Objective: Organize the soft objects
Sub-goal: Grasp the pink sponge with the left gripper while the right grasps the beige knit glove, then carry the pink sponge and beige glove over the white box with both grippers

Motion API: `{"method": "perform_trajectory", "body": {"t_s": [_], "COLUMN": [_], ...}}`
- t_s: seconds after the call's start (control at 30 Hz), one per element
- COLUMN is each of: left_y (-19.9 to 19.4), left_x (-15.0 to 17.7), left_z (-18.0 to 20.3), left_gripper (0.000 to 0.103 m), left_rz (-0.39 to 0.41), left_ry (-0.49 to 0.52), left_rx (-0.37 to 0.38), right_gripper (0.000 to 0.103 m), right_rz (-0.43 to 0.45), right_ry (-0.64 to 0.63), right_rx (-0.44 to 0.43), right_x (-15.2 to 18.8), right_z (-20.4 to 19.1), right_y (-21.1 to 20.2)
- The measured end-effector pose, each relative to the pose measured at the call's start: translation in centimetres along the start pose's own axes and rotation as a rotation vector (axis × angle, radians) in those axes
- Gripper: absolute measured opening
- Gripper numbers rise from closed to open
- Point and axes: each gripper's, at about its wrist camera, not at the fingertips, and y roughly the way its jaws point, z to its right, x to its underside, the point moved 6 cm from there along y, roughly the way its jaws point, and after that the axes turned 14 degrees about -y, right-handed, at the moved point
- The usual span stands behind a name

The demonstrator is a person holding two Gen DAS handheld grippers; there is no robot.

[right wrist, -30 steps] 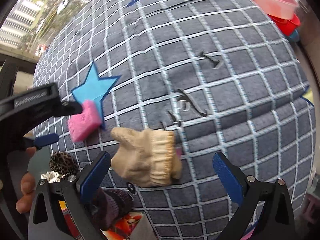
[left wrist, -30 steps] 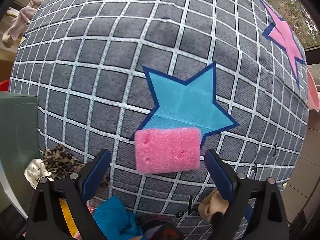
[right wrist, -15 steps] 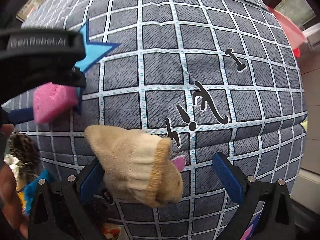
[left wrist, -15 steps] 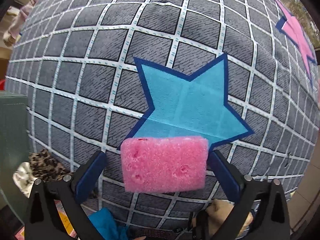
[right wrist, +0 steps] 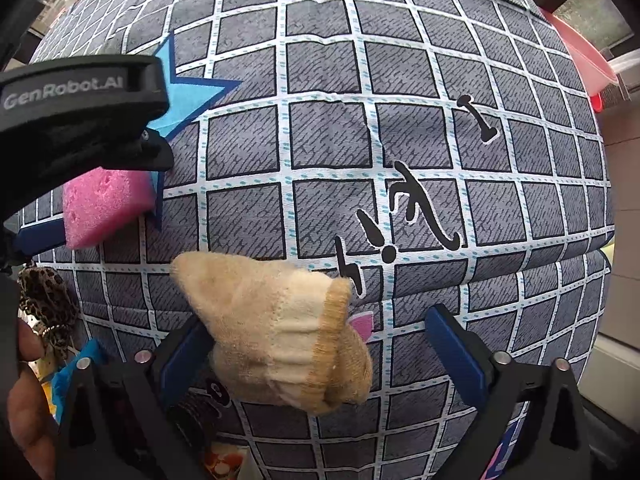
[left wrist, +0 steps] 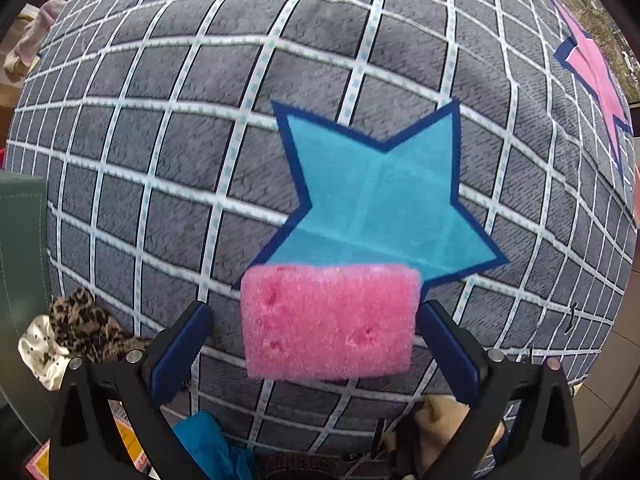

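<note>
pink sponge (left wrist: 328,322) sits between our left gripper's (left wrist: 316,344) wide-open jaws, ungripped; our right gripper's (right wrist: 320,344) jaws are closing around the tan sock (right wrist: 280,328) on the checked cushion (right wrist: 400,140).

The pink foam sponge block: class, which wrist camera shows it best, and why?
The left wrist view: the pink foam sponge block lies whole and centred between the left gripper's fingers. The right wrist view shows only part of it at the left edge, under the other gripper's black body.
</note>
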Motion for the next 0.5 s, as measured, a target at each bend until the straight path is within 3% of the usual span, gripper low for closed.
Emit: {"method": "perform_trajectory", "body": {"t_s": [0.07,0.13,0.2,0.5], "left_y": [-0.1,-0.6,-1.4,-4.2], "left_x": [0.6,1.2,1.8,4.9], "left_z": [-0.2,0.1,0.9,1.8], "left_gripper": [0.098,0.084,0.073,0.073], "left_rz": [0.002,0.018,0.041,0.106], "left_ry": [0.009,0.048,0.122,0.334], "left_rx": [0.003,0.005,0.002,0.008], "right_gripper": [0.067,0.050,0.047,0.043], "right_rz": [0.028,0.047,0.044,0.075], "right_ry": [-0.017,-0.033,-0.031,0.065], "right_rx": [0.002,-0.006,-0.018,-0.116], "right_x": [0.1,-0.1,0.0,1.2], "right_z": [-0.2,-0.3,-0.1,2.7], "right_y": [-0.9,-1.7,-2.0,-3.9]}}
